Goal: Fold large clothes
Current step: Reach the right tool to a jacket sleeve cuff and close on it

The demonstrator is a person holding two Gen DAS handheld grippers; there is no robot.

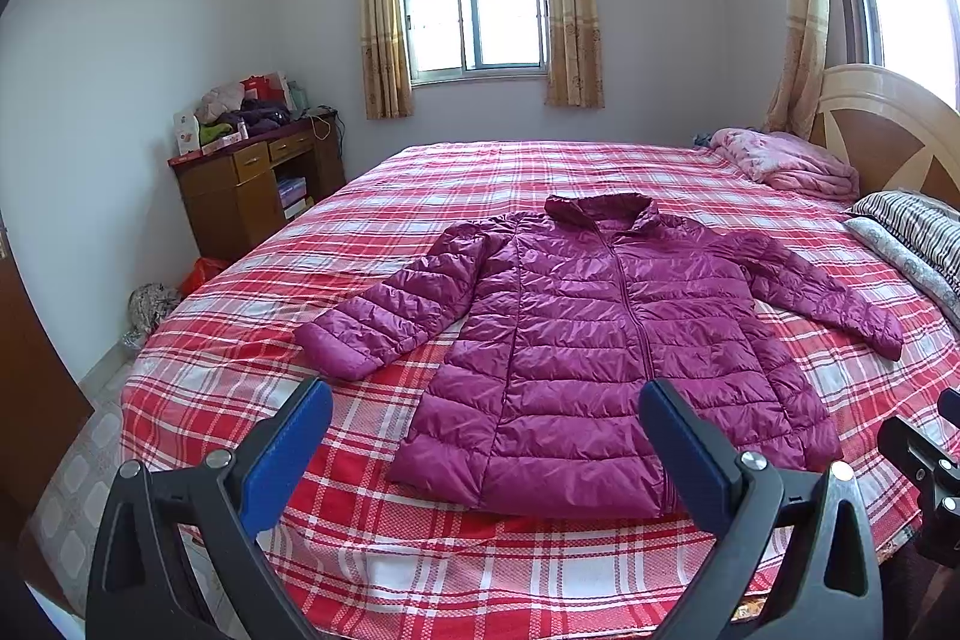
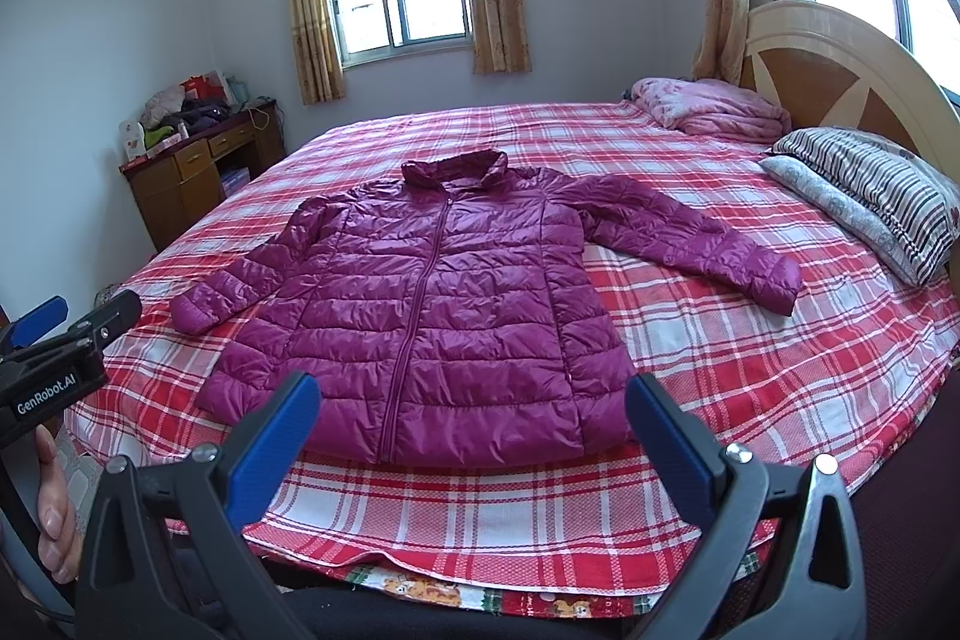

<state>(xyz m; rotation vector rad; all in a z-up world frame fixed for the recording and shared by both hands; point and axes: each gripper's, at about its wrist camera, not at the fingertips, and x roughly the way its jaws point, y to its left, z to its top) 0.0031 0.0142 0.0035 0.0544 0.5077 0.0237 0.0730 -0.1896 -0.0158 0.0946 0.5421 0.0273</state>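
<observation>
On the plaid bedspread, the purple puffer jacket lies flat and zipped, collar pointing away from me, both sleeves angled out from its body. My left gripper hangs above the jacket's near hem with its blue pads spread wide and holding nothing; my right gripper does likewise, just short of that hem. Nothing is folded yet, so I judge the first step is bringing a sleeve across the chest. I'd pinch the left sleeve near its cuff, lift only slightly, and lay it across the zip. The shiny shell looks slippery, so I'd bite deep into the quilting and move slowly.
</observation>
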